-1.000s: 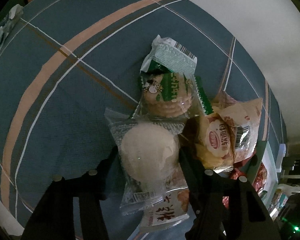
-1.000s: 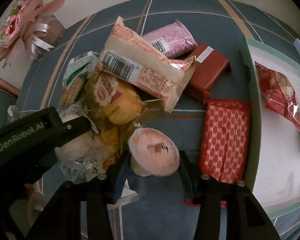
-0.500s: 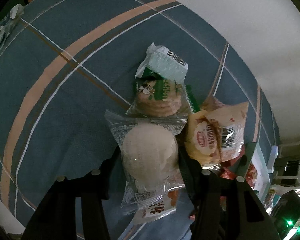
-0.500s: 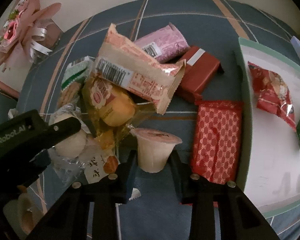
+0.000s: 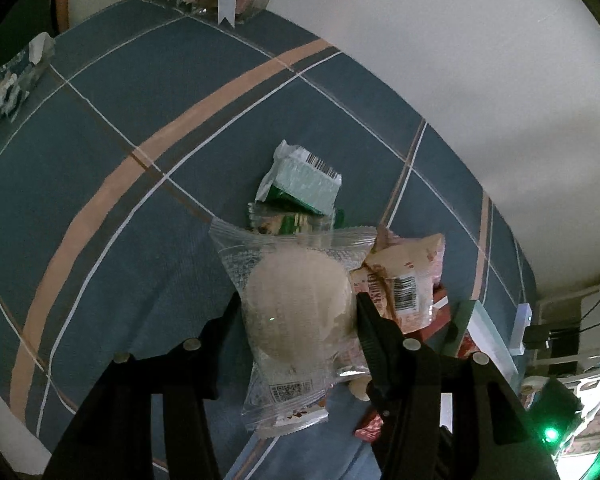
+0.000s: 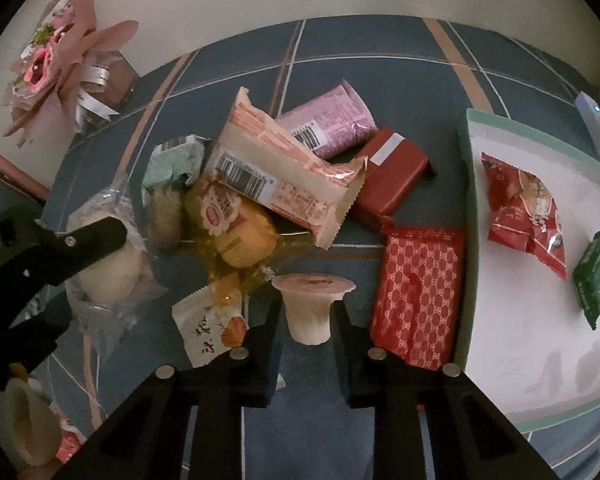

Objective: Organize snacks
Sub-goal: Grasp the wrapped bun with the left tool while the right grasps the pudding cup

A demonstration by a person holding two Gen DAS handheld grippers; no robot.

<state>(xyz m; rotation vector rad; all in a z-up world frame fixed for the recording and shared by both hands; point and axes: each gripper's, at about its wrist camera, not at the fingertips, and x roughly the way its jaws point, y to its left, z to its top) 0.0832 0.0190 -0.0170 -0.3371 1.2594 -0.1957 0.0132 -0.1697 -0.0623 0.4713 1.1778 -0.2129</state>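
Left hand-held gripper (image 5: 298, 312) pinching clear-wrapped round bun (image 5: 298, 308), held above blue plaid surface (image 5: 100, 160). Right hand-held gripper (image 6: 308, 312) clamped on jelly cup (image 6: 310, 306), seen only from right wrist, along with white tray (image 6: 472, 208) holding red snack bag (image 6: 524, 212) and red patterned packet (image 6: 418, 296) beside tray.

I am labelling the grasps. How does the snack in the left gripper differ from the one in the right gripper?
The left gripper holds a round white bun in a clear wrapper; the right gripper holds a small jelly cup. The bun looks wide and soft, the cup narrow and rigid. Both are pale.
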